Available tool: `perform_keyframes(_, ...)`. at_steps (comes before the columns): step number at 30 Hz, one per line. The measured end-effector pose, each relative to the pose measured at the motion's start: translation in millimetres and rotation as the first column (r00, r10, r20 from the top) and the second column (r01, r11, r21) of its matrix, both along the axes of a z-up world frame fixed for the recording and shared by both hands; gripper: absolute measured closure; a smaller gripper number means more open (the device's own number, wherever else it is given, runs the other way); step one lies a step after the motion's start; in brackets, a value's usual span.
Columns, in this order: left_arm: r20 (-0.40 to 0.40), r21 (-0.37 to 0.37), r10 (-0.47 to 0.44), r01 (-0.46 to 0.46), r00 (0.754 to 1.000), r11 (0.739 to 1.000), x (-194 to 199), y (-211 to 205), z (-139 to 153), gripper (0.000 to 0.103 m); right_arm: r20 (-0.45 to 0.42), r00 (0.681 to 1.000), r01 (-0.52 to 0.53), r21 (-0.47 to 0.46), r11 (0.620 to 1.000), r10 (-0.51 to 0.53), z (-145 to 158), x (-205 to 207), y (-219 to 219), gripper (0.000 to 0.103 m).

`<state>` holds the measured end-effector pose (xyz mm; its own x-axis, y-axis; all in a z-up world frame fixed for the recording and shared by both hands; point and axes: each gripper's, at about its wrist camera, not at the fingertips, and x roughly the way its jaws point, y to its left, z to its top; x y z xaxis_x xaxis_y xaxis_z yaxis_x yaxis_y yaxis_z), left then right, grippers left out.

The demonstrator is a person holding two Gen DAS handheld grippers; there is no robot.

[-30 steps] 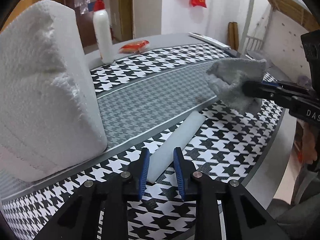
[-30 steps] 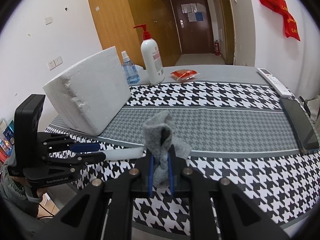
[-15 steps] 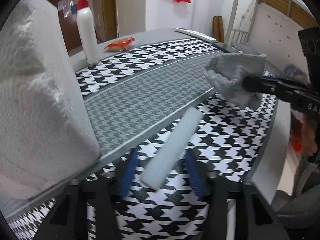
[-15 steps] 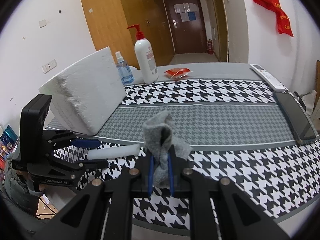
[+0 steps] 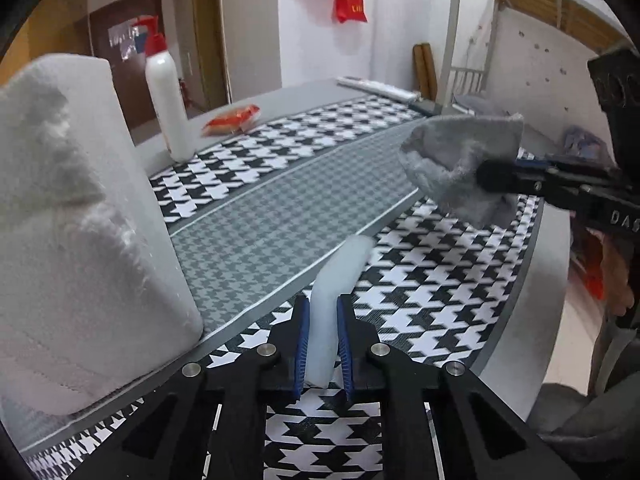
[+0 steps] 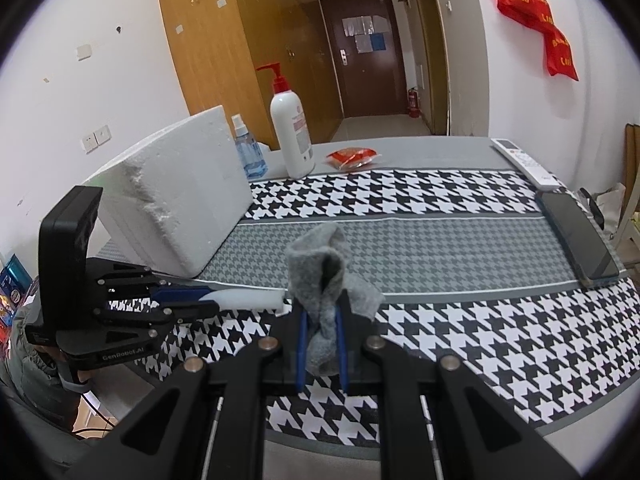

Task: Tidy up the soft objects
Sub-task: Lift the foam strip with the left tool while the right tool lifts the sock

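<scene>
A white foam strip (image 5: 338,276) lies on the houndstooth tablecloth (image 5: 420,304). Its near end sits between the blue pads of my left gripper (image 5: 322,344), whose jaws are closing and now press on it. The right wrist view shows the same strip (image 6: 248,300) sticking out of the left gripper (image 6: 192,300). My right gripper (image 6: 322,344) is shut on a crumpled grey cloth (image 6: 324,280) and holds it above the table. From the left wrist view the cloth (image 5: 460,164) hangs at the right in the right gripper (image 5: 504,178).
A big white foam block (image 5: 76,232) stands at the left, close to the strip. Farther back are a white pump bottle (image 6: 291,140), a blue spray bottle (image 6: 248,152) and a red packet (image 6: 352,158). A remote (image 6: 524,162) and a phone (image 6: 576,236) lie along the right edge.
The left gripper's jaws widened around the foam strip's near end, then closed onto it. The right gripper kept its hold on the grey cloth and hardly moved.
</scene>
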<state>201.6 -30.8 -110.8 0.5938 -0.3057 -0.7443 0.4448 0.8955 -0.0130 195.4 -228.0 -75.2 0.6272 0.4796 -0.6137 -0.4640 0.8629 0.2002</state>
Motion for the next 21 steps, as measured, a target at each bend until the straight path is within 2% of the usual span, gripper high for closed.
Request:
perform_keyframes(10,0.106,-0.045,0.066,-0.061,0.992,0.997,-17.6,-4.9,26.4,0.088,0.025,1.0,0.005,0.013,1.0,-0.005,6.8,-7.8,-3.4,0.087)
perform_keyframes(21,0.208,-0.113,0.1,-0.078,0.973,0.991,-36.0,-11.1,55.1,0.088,0.089,0.996,-0.02,0.024,1.0,0.018,23.4,-18.5,0.1,0.087)
